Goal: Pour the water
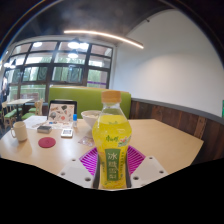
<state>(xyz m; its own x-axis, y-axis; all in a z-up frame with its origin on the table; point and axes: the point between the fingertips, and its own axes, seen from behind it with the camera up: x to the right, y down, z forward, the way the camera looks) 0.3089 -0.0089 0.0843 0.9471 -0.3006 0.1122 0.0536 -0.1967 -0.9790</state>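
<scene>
Clear plastic bottle (112, 140), cylindrical, yellow-green liquid inside, yellow cap, green-and-white label; upright. Positioned between the fingers of the gripper (112, 170), both purple pads (92, 160) tight against its lower sides: closed on the bottle, held.

Beyond the bottle: pale, smooth round table (160, 140). Resting on it: white cup (19, 130), flat red disc (46, 143), small phone-like slab (67, 132), white bowl (90, 116). Past the table: green padded bench (76, 98), tall windows (55, 65), long ceiling light strip (105, 38).

Gripper levelled, pointing across the table, bottle vertical and centred ahead of the camera.
</scene>
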